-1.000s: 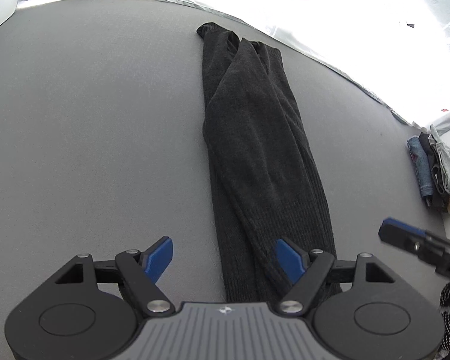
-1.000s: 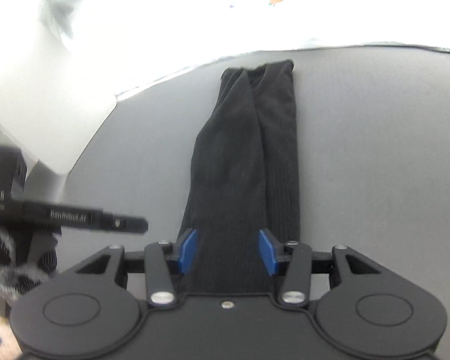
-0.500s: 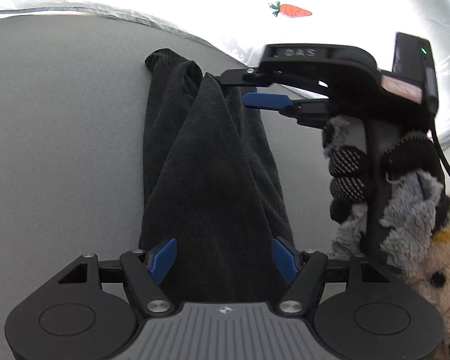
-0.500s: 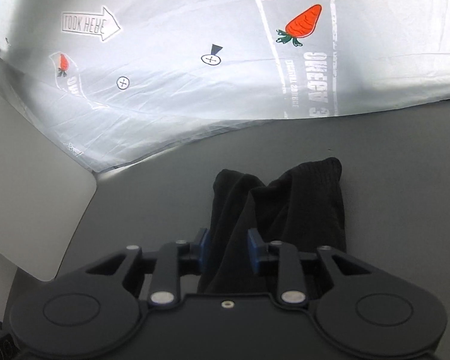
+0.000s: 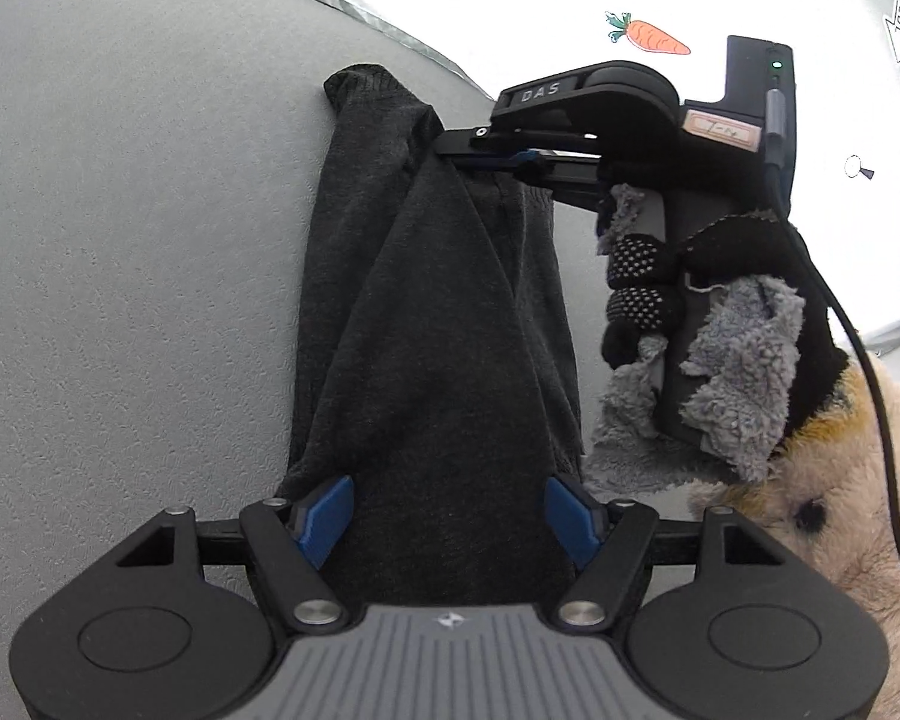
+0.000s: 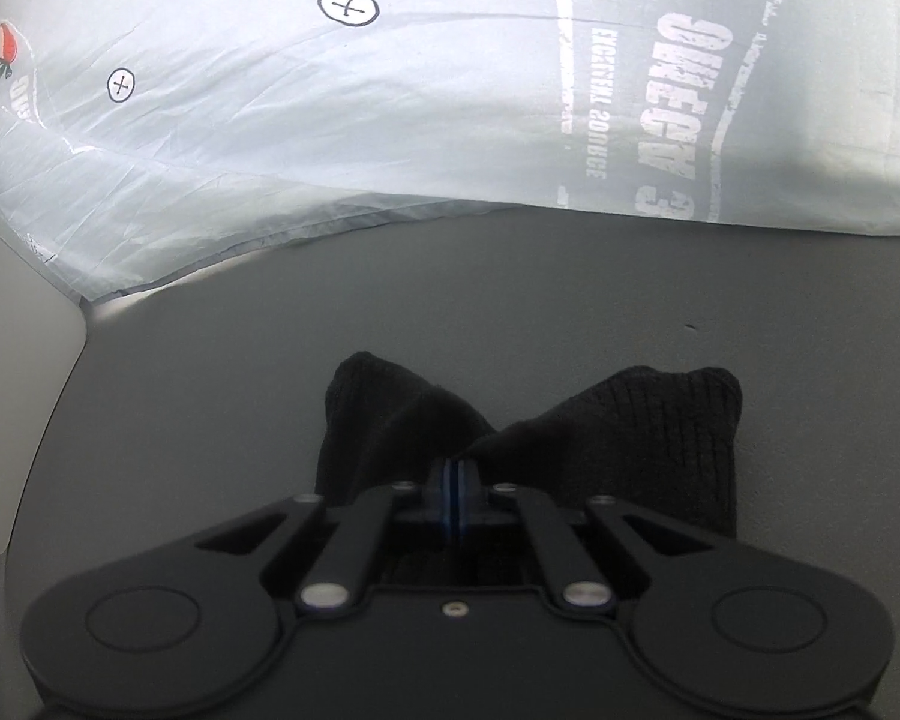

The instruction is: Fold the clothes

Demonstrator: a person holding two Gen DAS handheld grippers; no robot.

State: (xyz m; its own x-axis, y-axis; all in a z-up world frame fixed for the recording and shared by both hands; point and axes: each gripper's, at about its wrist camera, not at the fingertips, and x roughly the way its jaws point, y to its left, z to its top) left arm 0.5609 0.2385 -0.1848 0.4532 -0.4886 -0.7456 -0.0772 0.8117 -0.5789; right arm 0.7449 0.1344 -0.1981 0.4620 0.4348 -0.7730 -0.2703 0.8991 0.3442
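The dark knit garment lies as a long narrow strip down the middle of the left wrist view, on the grey surface, so the lengthwise folds look done already; what seems left is bringing one end over the other to make it short

The right gripper, in the upper middle of that view and held by a gloved hand, has its jaws closing hard on the far end of the garment: in the right wrist view its blue pads are pressed nearly together at lower centre with the black cloth bunched into two lobes around them. The cloth looks caught there but not yet lifted

The left gripper sits at the bottom of its own view with jaws spread wide, one blue pad on each side of the near end, pressing nothing. That end stays ungrasped

A printed sheet with carrots fills the top of the right wrist view
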